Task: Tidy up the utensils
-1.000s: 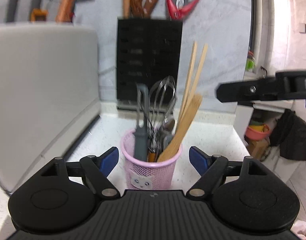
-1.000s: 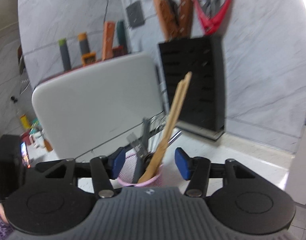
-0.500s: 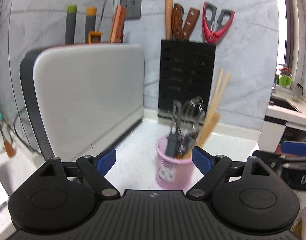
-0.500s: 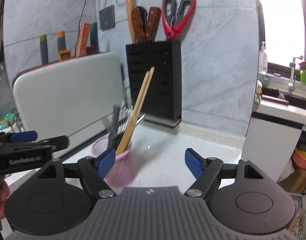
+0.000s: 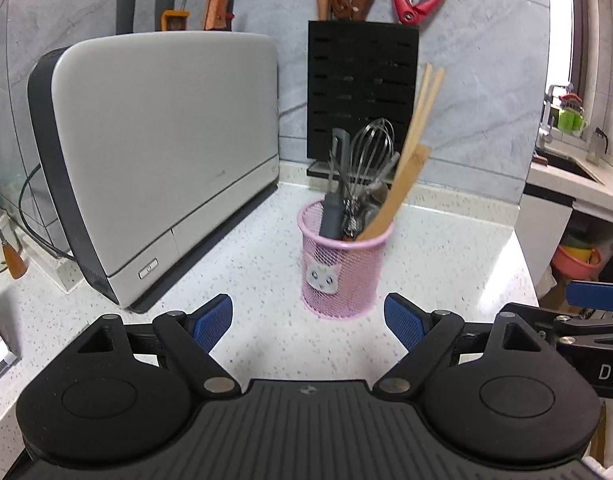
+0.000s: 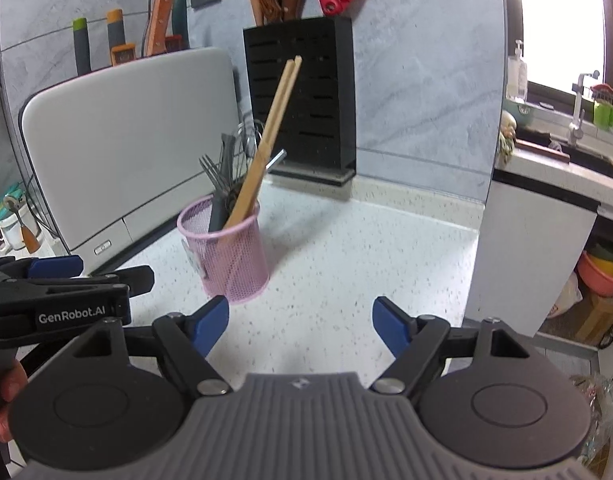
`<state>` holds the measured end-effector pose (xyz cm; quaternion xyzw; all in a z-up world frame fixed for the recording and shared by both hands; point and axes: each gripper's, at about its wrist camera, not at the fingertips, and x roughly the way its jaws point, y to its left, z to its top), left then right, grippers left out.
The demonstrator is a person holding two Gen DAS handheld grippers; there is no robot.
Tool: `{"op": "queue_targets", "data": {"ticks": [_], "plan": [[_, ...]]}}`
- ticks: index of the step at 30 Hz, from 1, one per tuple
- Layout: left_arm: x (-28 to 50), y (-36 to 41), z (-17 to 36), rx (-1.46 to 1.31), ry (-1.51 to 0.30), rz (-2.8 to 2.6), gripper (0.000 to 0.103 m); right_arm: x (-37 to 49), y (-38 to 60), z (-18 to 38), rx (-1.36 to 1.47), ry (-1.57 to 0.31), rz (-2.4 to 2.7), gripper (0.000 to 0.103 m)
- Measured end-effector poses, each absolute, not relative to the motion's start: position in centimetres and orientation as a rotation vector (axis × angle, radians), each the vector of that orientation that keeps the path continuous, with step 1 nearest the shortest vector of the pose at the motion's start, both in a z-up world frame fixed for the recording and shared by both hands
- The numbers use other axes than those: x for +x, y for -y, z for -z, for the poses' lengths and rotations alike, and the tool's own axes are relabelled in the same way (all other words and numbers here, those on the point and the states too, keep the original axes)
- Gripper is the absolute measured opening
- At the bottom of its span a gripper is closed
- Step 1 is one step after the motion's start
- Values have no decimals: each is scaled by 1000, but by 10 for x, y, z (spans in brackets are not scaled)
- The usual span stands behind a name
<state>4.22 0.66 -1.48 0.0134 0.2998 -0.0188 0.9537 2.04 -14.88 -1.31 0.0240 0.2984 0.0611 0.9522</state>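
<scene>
Standing on the speckled worktop (image 5: 234,264), a grey appliance (image 5: 166,152) sits at left, with the pink mesh cup (image 5: 340,276) just right of it, holding a whisk (image 5: 372,148), fork (image 6: 210,170) and wooden chopsticks (image 5: 424,100). Left tongs (image 5: 308,320) gape wide, empty; right tongs (image 6: 300,322), still widening, grasp nothing, both short of the cup.

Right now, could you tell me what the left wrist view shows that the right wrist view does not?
Only the left wrist view shows the cat face on the pink mesh cup and the whole whisk. Only the right wrist view shows fork tines and a fingertip. Both show the cup, chopsticks, knife block and grey appliance.
</scene>
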Motion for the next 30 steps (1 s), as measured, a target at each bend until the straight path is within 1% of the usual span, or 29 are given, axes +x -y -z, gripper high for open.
{"op": "queue_targets", "data": {"ticks": [5, 13, 30], "plan": [[39, -4, 20, 27, -640, 51, 100, 16, 149, 18, 60, -618, -126, 79], [35, 0, 13, 33, -615, 57, 100, 11, 152, 15, 70, -605, -114, 79], [37, 5, 16, 39, -623, 71, 100, 12, 153, 17, 73, -608, -118, 81]]}}
